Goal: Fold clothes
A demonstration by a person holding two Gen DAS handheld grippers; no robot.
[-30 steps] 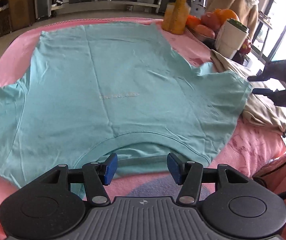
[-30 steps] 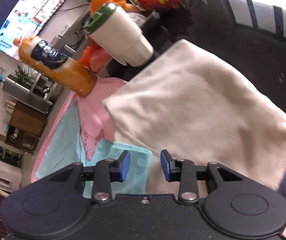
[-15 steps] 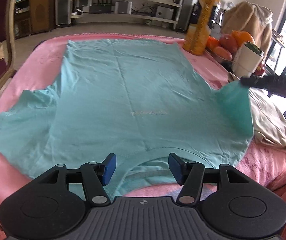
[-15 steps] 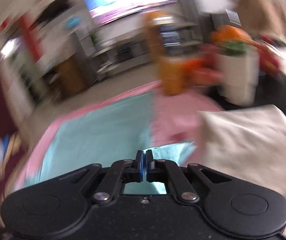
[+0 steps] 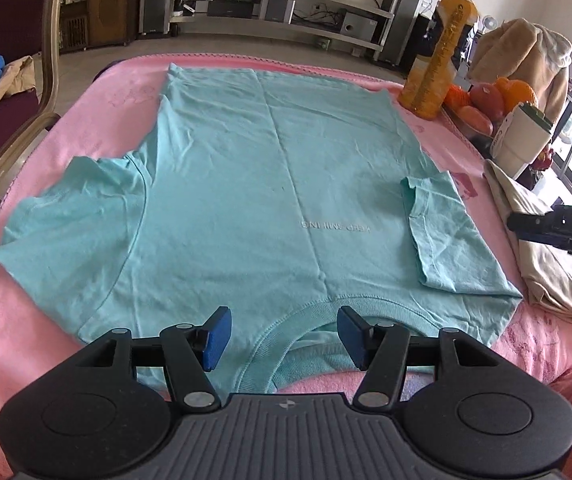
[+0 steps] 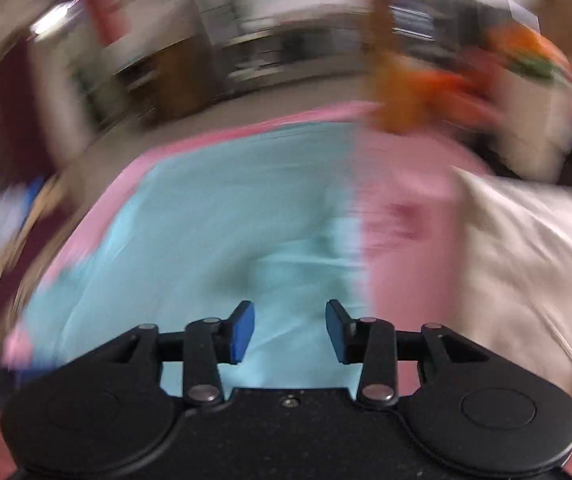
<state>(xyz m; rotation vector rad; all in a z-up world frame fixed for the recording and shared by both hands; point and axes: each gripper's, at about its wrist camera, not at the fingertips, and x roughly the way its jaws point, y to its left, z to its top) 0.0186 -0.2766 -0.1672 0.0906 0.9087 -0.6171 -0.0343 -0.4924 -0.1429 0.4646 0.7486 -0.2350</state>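
The teal T-shirt (image 5: 245,184) lies flat; its sleeve (image 5: 442,232) is folded inward. Above its collar, the left gripper (image 5: 283,336) gapes wide, empty. The right gripper (image 6: 290,330), jaws just reopened, holds nothing.

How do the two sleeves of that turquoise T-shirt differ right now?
The sleeve on the picture's left lies spread out flat, sticking out over the pink cover. The sleeve on the picture's right is folded inward and lies on top of the shirt's body, with its cuff edge toward the printed lettering. So the T-shirt has a straight side edge on the right and a jutting one on the left. Both sleeves are short, of the same turquoise fabric, and neither is gripped.
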